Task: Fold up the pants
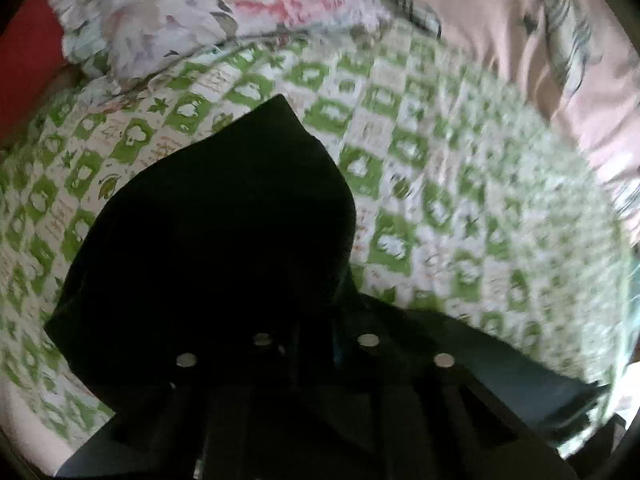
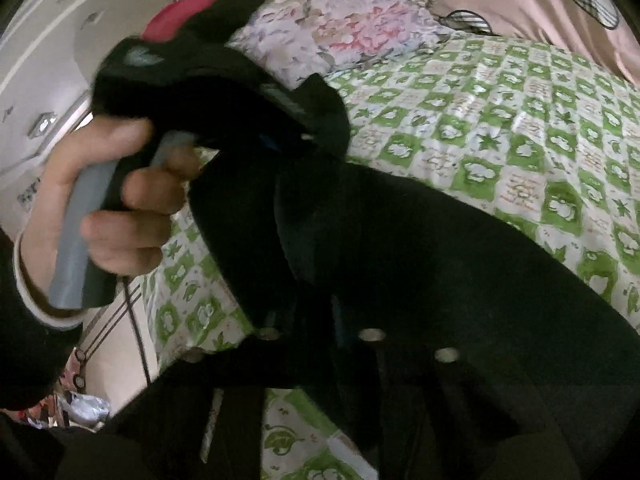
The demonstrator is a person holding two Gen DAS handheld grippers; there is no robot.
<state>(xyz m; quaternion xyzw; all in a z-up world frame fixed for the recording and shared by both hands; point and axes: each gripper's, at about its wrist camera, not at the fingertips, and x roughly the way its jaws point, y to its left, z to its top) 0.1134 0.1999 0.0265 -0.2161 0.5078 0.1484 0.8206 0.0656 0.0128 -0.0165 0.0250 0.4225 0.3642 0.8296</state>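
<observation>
The black pants (image 1: 224,232) hang in a dark bunch over my left gripper (image 1: 316,320), which is shut on the cloth and held above the bed. In the right wrist view the pants (image 2: 440,264) stretch from the left gripper (image 2: 304,120), held by a hand at upper left, down to my right gripper (image 2: 320,320), which is also shut on the cloth. The fingertips of both grippers are hidden under the fabric. The pants are lifted off the green-and-white checked bedsheet (image 2: 520,128).
The checked sheet (image 1: 440,184) covers the bed. A floral pillow (image 1: 168,12) and a pink quilt (image 1: 500,20) lie at the far side, with a red cloth (image 1: 24,60) at left. A white wall and door (image 2: 48,60) are left of the bed.
</observation>
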